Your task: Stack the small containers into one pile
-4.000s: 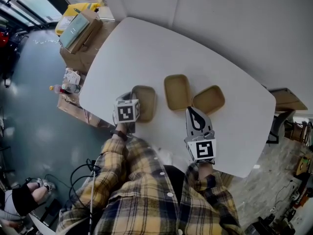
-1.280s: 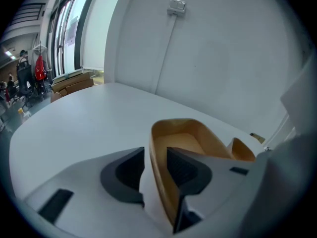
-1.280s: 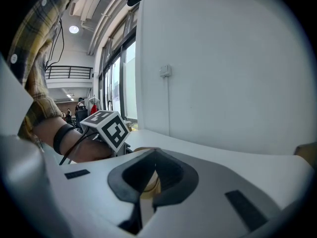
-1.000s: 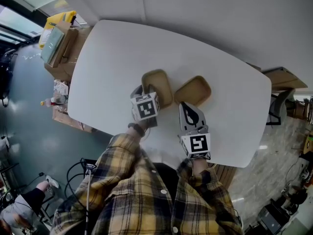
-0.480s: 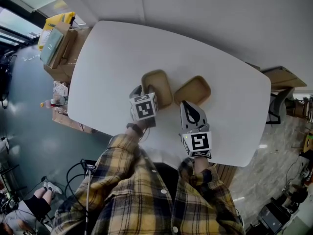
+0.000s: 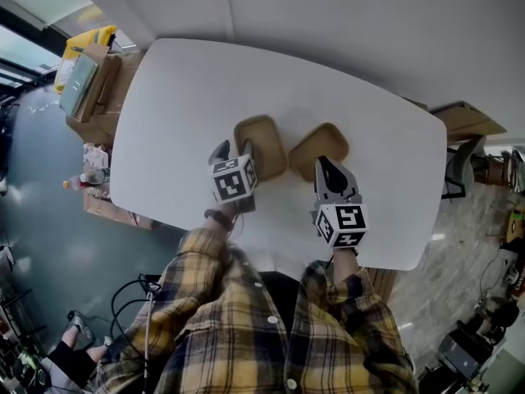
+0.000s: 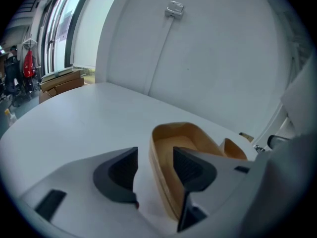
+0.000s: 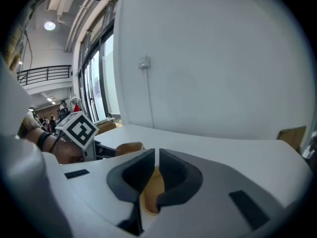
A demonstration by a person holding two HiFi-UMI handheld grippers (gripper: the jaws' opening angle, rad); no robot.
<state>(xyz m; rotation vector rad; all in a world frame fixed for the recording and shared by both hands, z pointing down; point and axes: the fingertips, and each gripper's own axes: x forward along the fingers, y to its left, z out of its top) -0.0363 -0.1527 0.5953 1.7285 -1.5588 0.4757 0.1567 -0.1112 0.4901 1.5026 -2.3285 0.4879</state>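
Observation:
Two tan paper containers lie side by side on the white table. My left gripper stands at the left container. Its jaws have just been opening and straddle the near wall of that container: one pad is outside, the other inside, and neither presses on it. The right container shows behind it as a tan edge. My right gripper is shut, its tips at the near rim of the right container, with nothing between the pads.
Cardboard boxes sit on the floor past the table's left end. Another box is at the right end. A white wall runs along the table's far side. The table's near edge lies under my forearms.
Four seconds ago three containers lay apart; now only two shapes show. Within the last second the left jaws have spread, and the right gripper has edged toward the right container.

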